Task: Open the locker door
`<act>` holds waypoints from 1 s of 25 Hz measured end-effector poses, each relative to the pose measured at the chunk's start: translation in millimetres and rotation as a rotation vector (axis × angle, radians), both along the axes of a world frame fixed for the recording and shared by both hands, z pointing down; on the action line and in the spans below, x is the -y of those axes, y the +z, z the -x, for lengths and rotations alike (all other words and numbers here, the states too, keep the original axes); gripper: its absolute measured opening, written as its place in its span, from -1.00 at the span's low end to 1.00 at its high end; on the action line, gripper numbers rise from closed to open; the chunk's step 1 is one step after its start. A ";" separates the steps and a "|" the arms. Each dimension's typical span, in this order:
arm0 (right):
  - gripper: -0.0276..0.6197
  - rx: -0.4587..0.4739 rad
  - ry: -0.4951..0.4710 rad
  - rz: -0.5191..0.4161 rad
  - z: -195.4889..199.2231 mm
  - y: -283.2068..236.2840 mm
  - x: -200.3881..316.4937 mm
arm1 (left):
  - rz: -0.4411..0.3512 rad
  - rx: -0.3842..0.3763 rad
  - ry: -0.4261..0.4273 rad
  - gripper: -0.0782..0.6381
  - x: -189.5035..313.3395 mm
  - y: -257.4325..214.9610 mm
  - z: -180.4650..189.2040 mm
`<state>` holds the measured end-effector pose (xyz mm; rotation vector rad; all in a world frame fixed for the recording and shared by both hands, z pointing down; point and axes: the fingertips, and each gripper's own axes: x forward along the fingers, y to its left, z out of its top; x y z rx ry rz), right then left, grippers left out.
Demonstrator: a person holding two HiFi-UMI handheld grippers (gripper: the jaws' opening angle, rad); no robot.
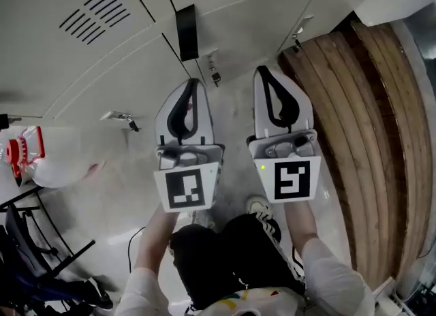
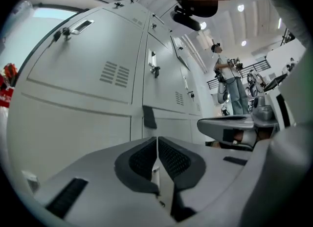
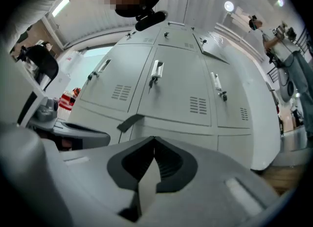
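Note:
A row of pale grey locker doors (image 1: pixel 122 49) fills the top of the head view, all of them closed. The middle door (image 3: pixel 171 89) carries a metal handle (image 3: pixel 155 70) with a lock below it, seen also as the handle (image 1: pixel 212 69) and the handle (image 2: pixel 153 64). A black tab (image 1: pixel 187 32) sticks out from the lockers. My left gripper (image 1: pixel 193 84) and right gripper (image 1: pixel 263 71) hang side by side in front of the lockers, apart from them. Both are shut with nothing between the jaws, as the left gripper (image 2: pixel 157 139) and the right gripper (image 3: pixel 154 140) show close up.
More handles sit on the neighbouring doors (image 1: pixel 121 118) (image 1: pixel 300 35). A wooden slatted bench (image 1: pixel 361 137) runs along the right. A red and white object (image 1: pixel 20 152) and black stand legs (image 1: pixel 41 253) are at the left. A person (image 2: pixel 234 86) stands far off.

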<state>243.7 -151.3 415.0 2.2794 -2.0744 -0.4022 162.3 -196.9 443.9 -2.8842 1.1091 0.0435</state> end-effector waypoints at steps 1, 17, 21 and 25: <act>-0.90 -0.015 -0.001 -0.004 1.1 20.2 6.9 | -0.003 -0.007 0.002 -0.73 6.0 17.6 0.6; -0.90 -0.003 -0.084 0.061 27.0 138.4 -15.7 | 0.000 -0.066 -0.051 -0.73 2.0 104.7 15.8; -0.90 0.029 -0.074 0.080 29.7 153.0 -38.0 | 0.018 -0.074 -0.074 -0.73 -20.4 116.3 18.1; -0.90 0.060 -0.078 0.048 33.8 145.7 -43.3 | 0.011 -0.062 -0.058 -0.73 -36.0 119.5 17.5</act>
